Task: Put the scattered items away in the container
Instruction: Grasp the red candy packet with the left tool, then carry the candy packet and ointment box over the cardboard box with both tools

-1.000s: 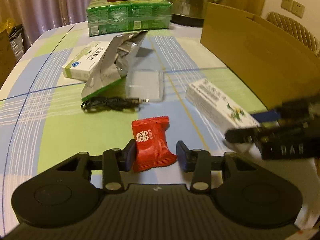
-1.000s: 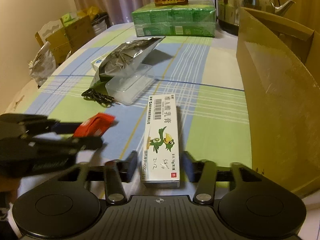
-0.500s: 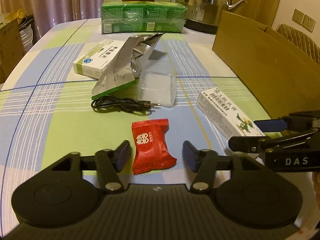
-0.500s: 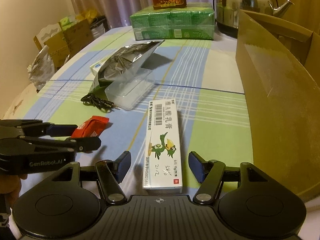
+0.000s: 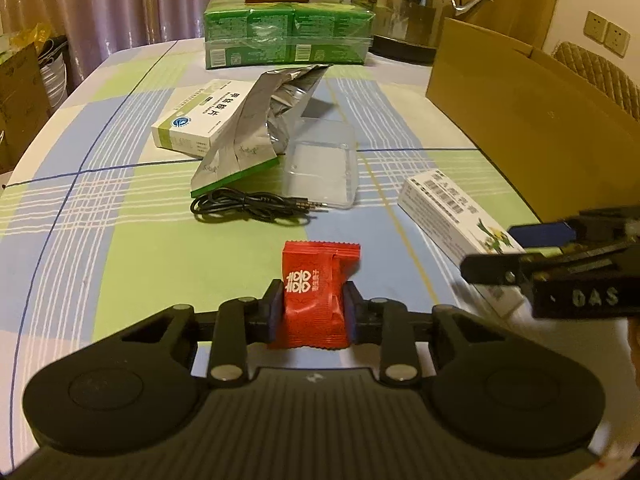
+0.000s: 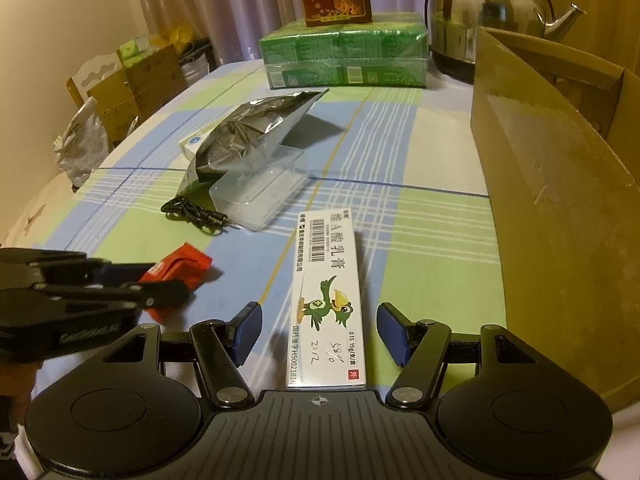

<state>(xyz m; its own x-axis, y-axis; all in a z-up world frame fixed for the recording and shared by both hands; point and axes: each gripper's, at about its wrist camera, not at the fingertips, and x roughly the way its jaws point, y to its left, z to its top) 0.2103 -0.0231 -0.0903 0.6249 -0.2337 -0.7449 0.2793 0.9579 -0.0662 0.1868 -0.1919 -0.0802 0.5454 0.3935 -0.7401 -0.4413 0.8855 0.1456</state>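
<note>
Left wrist: left tongs [image 5: 312, 312] pinch crinkly red candy wrapper [image 5: 316, 296].

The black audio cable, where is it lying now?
In the left wrist view the black audio cable lies on the tablecloth, just before the silver foil bag, left of the clear plastic case.

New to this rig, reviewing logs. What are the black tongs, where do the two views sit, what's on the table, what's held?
No robot arm: a person holds two hand grippers, each with a fisheye camera looking along its fingers. In the left view, the left gripper is shut on a red candy packet. In the right view, the right gripper is open around a white ointment box, not yet gripping. Also on the checked tablecloth: foil bag, black cable, clear plastic tray, cardboard box.
</note>
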